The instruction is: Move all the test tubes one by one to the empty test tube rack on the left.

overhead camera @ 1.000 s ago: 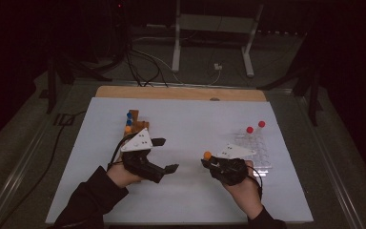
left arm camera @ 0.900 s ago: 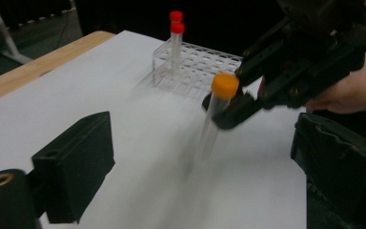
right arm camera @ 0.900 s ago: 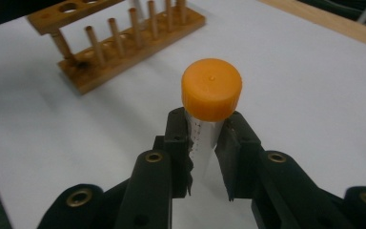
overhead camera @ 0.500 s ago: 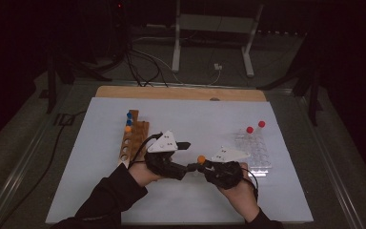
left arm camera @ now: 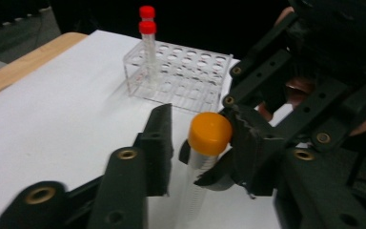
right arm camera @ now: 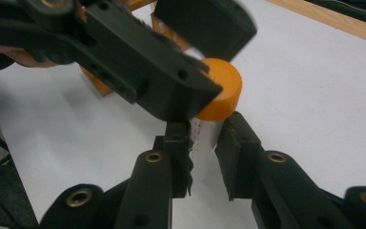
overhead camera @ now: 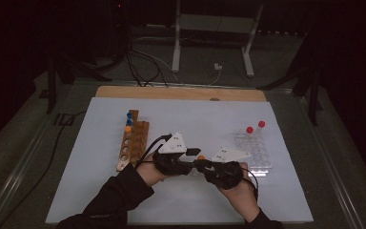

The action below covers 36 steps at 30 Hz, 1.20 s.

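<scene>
The right gripper (right arm camera: 204, 157) clamped the body of the orange-capped tube (right arm camera: 219, 95), held above the white mat (overhead camera: 100, 191) between the wooden rack (overhead camera: 132, 143) and the clear rack (overhead camera: 257, 152). The left gripper (left arm camera: 198, 138) had just been closing its jaws around the orange cap, apparently not yet pinching; uncapping looked barely begun. The left gripper view showed two red-capped tubes (left arm camera: 147, 38) already racked.

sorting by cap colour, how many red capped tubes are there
2. Both red-capped tubes stand side by side at the far corner of the clear rack. No others are visible, though the grippers might hide some.
</scene>
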Each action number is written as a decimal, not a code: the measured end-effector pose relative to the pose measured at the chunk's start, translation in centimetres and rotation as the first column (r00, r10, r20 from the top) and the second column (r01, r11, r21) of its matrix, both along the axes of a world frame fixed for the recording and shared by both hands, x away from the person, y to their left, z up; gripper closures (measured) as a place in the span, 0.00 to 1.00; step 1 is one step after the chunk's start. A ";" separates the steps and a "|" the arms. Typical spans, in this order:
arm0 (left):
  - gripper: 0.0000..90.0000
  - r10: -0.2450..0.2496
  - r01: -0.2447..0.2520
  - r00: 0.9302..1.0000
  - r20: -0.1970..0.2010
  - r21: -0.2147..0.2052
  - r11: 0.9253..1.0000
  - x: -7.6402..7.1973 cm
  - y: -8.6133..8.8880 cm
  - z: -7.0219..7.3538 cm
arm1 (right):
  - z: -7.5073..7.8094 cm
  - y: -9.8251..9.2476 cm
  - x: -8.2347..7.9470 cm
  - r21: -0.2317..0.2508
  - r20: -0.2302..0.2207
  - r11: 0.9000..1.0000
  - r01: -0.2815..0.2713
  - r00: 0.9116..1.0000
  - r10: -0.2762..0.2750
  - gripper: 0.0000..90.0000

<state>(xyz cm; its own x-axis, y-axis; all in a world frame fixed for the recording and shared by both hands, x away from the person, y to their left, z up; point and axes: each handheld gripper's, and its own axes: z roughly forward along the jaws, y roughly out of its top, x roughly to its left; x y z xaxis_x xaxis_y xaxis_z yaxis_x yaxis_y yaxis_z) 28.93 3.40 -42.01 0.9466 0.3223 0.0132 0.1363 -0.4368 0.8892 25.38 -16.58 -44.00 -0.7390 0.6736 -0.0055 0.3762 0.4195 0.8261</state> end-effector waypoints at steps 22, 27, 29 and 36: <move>0.80 0.050 -0.049 0.999 0.016 -0.024 0.998 0.6 1.2 1.4 | 0.5 -0.9 -0.1 0.025 0.065 0.998 0.051 0.996 -0.053 0.64; 0.80 0.080 -0.078 0.996 0.040 -0.032 0.996 0.8 2.2 2.1 | 0.8 -1.7 -0.2 0.051 0.078 0.996 0.073 0.994 -0.076 0.54; 0.80 0.100 -0.098 0.994 0.047 -0.039 0.994 0.9 2.7 2.3 | 0.8 -1.8 -0.2 0.055 0.084 0.995 0.085 0.992 -0.090 0.47; 0.80 0.144 -0.141 0.987 0.065 -0.053 0.989 1.2 5.0 3.1 | 1.0 -2.4 -0.2 0.085 0.097 0.989 0.118 0.987 -0.126 0.21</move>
<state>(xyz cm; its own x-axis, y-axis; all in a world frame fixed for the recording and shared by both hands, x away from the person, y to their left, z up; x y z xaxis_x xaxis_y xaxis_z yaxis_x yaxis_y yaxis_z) 30.14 8.37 -38.92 0.8883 0.4557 0.0573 0.1323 -0.3734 0.9182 25.21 -18.95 -43.02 -0.6493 0.7603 -0.0200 0.3329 0.3077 0.8913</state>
